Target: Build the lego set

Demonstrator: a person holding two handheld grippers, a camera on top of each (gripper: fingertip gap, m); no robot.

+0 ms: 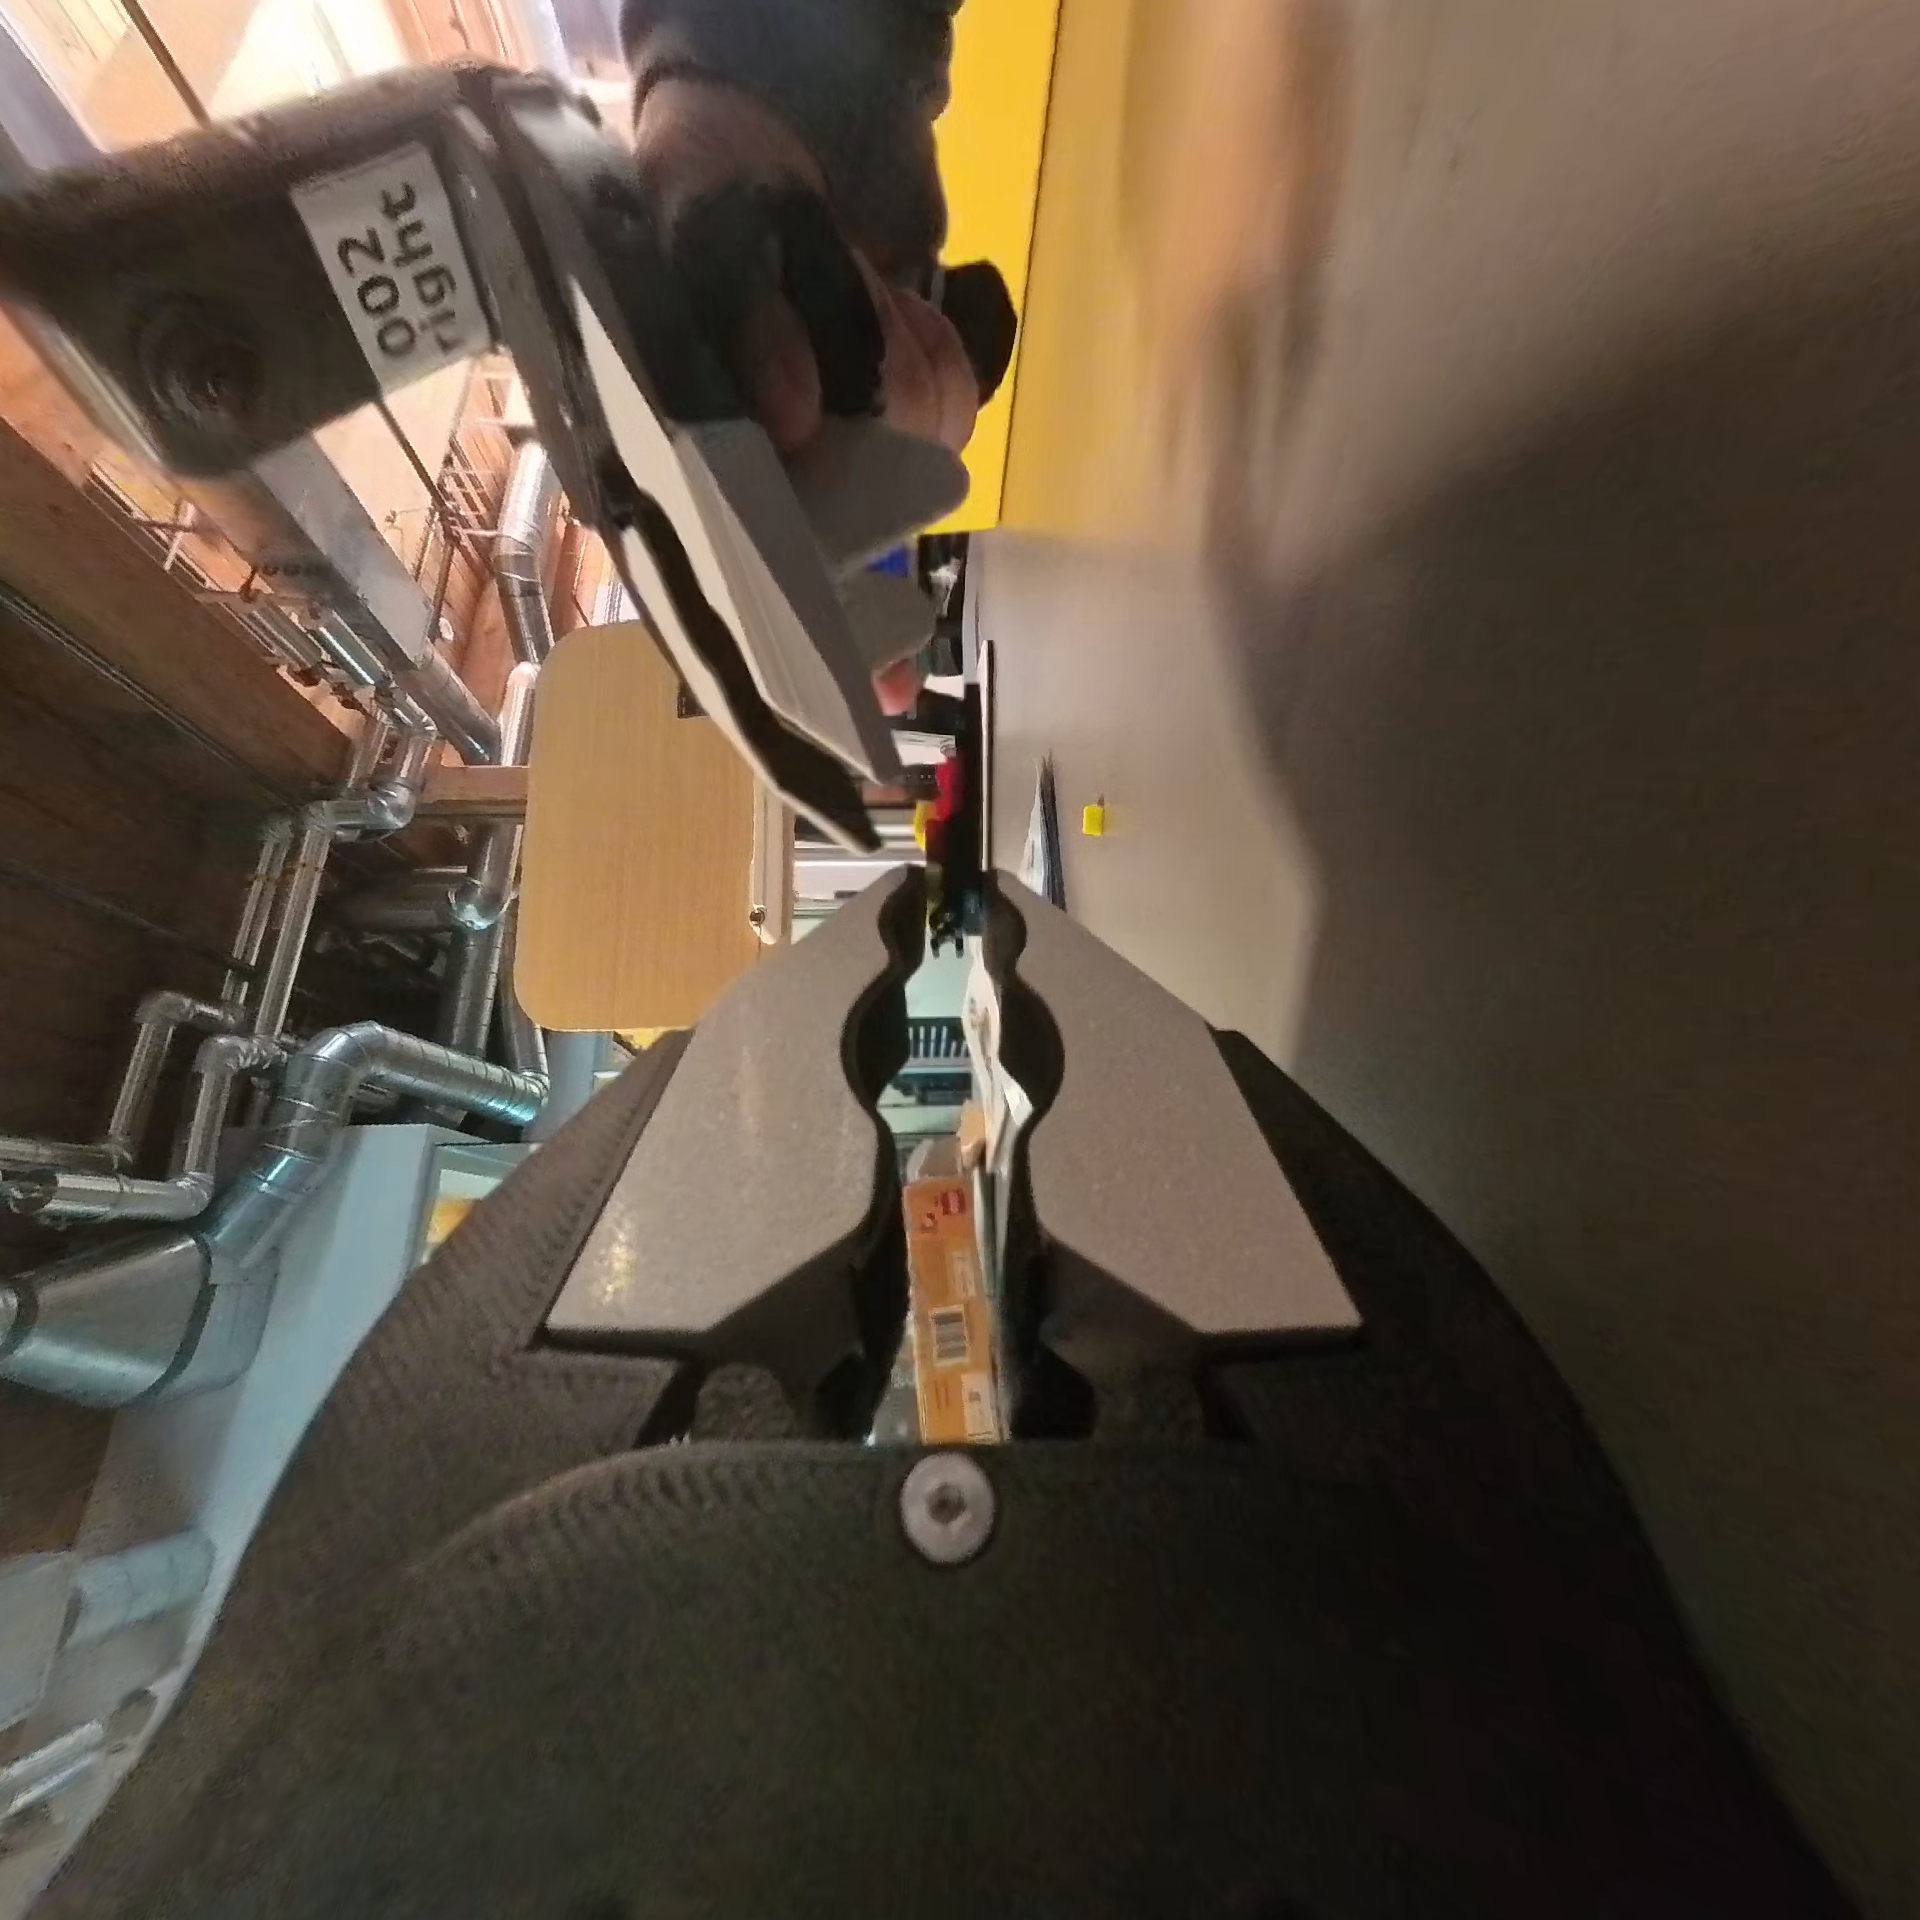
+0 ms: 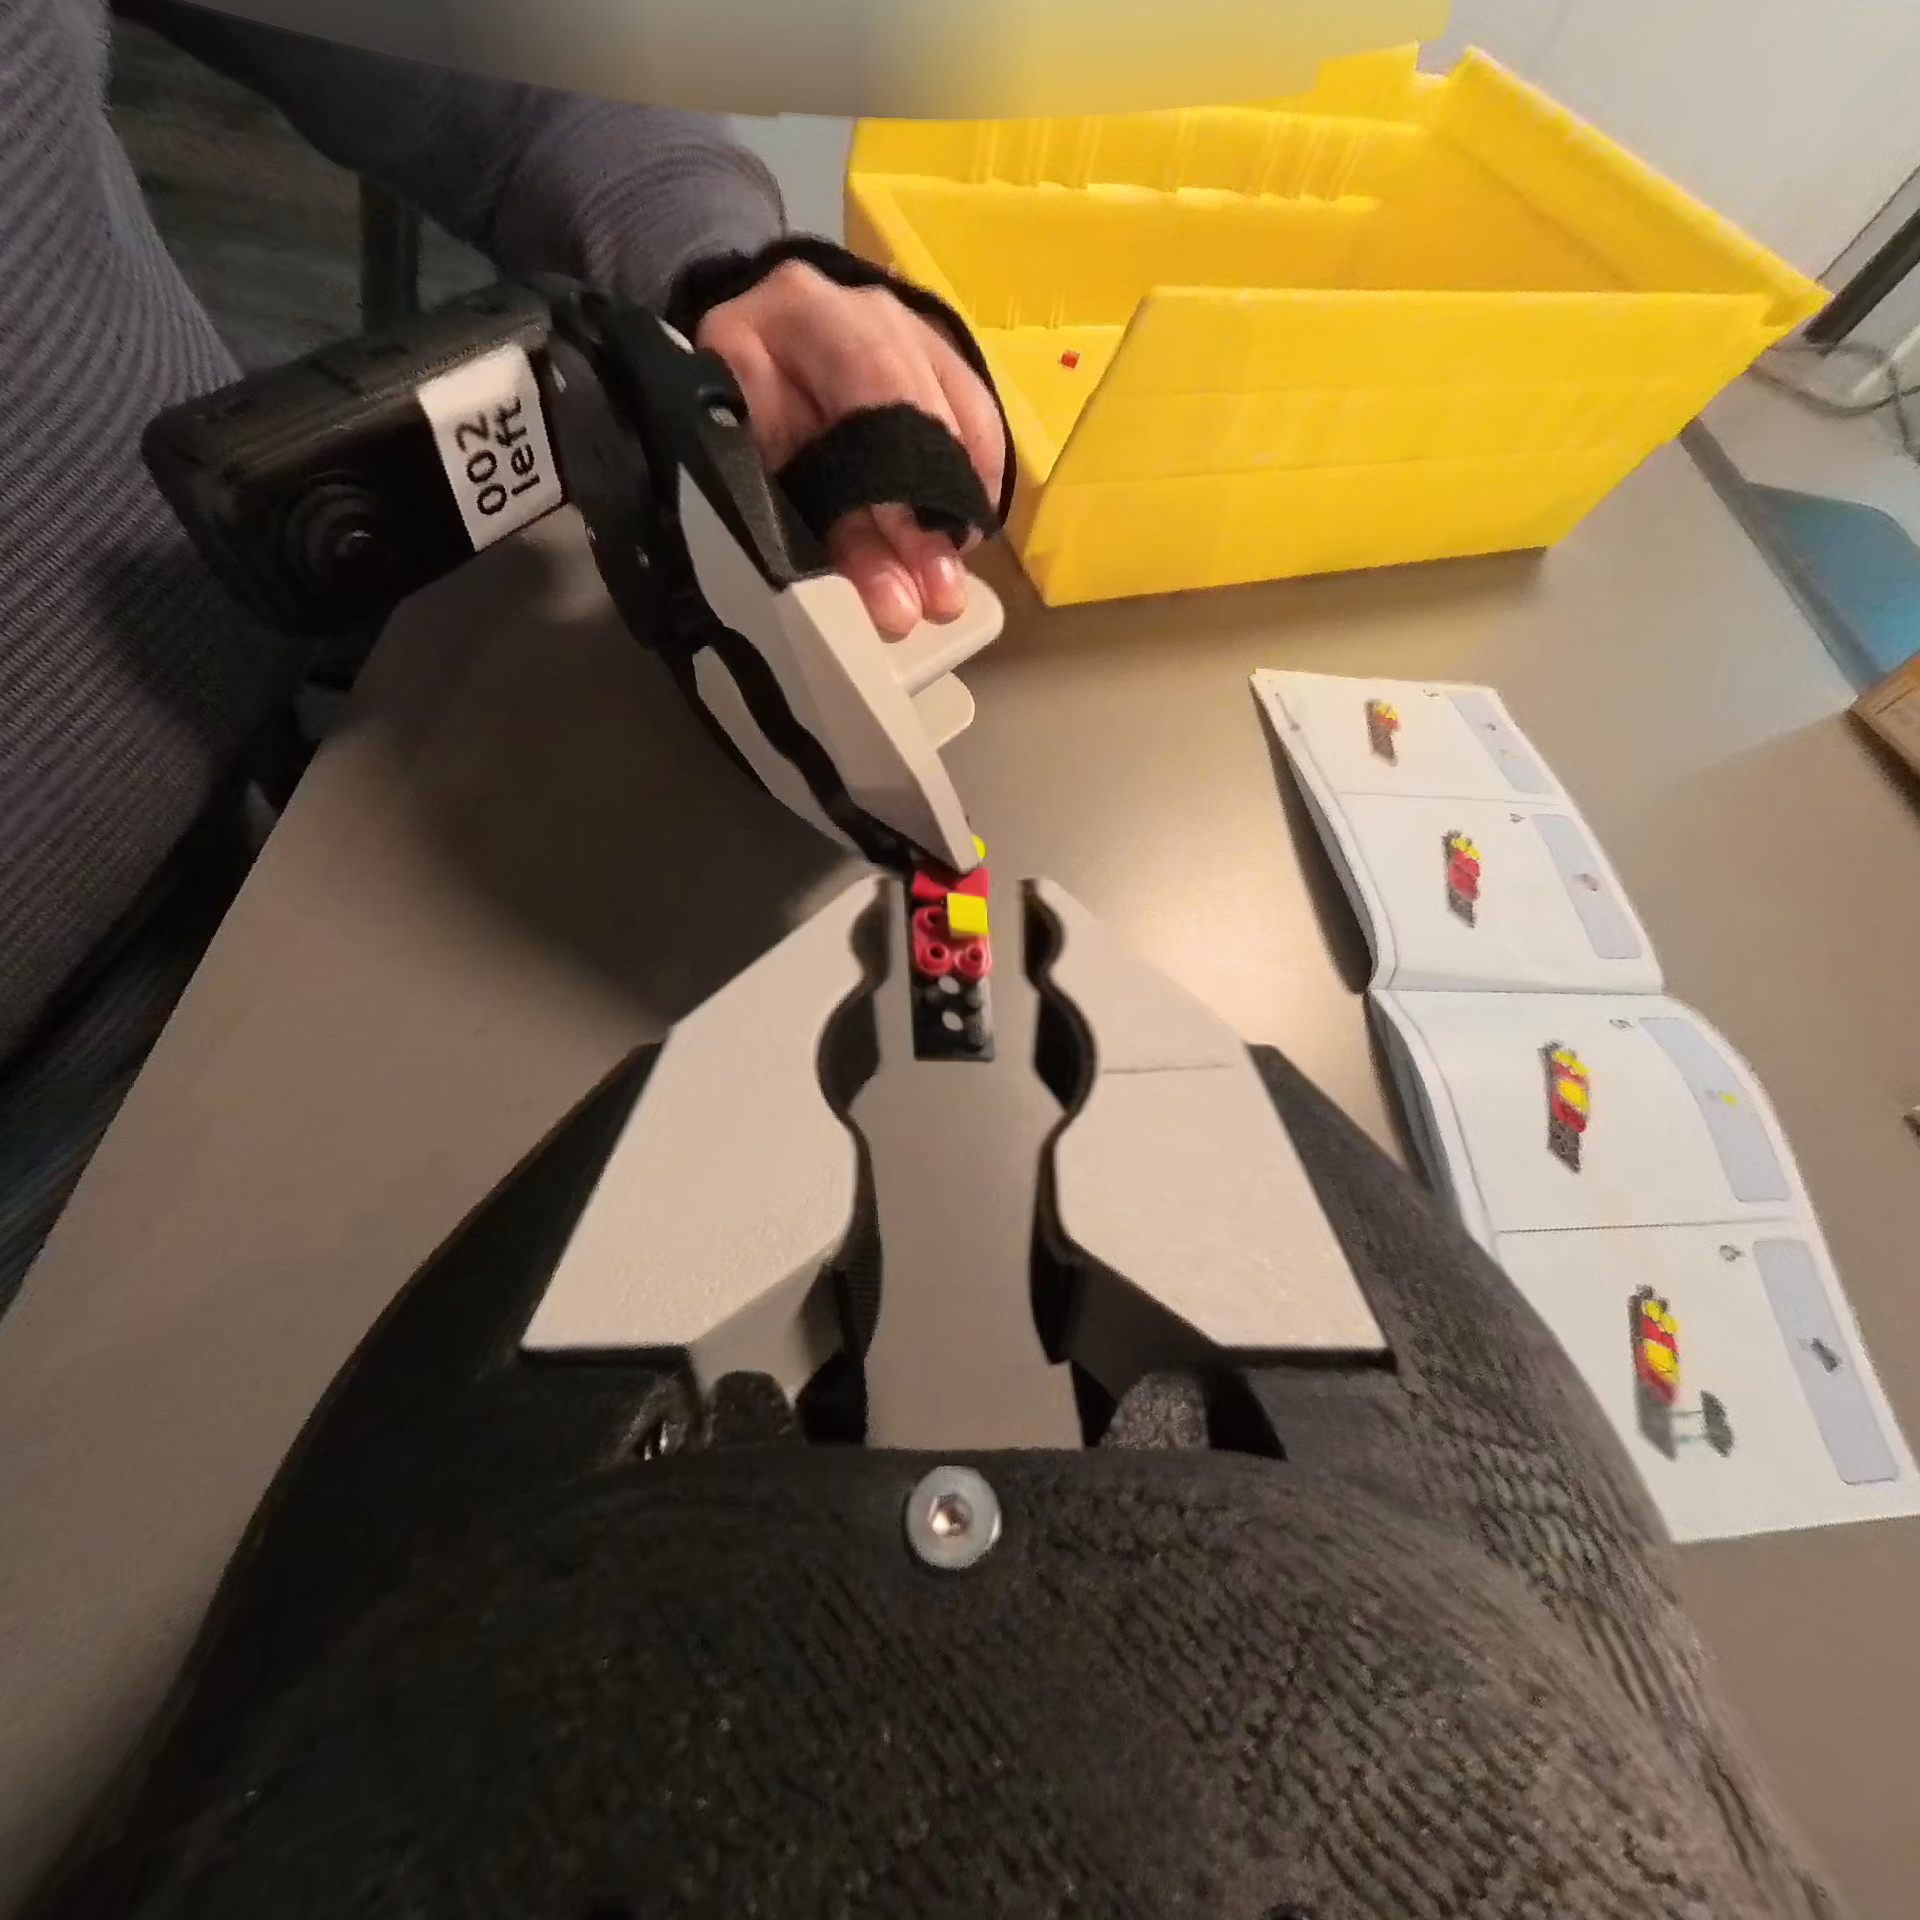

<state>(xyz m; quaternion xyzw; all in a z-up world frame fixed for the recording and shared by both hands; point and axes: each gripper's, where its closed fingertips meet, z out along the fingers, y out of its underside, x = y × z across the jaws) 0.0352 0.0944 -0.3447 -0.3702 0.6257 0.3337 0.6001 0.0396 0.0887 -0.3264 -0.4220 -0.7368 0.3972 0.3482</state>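
A small lego model (image 2: 953, 1023), a black studded plate with red and yellow bricks on it, is at the middle of the grey table (image 2: 520, 935). My left gripper (image 2: 940, 857) comes in from the upper left and is shut on the model's far end. In the left wrist view the model (image 1: 948, 805) shows edge-on just past the left gripper's fingertips (image 1: 954, 883). My right gripper (image 2: 956, 888) is open, with one finger on each side of the model and not touching it. It also shows in the left wrist view (image 1: 868, 831), held in a gloved hand.
A yellow bin (image 2: 1299, 416) stands at the back right with a tiny red piece (image 2: 1070, 360) inside. An open instruction booklet (image 2: 1558, 1039) lies to the right. A loose yellow brick (image 1: 1093, 818) lies on the table. A person's sleeve (image 2: 468, 177) is at the left. Left and right tips are no more than a few centimetres apart.
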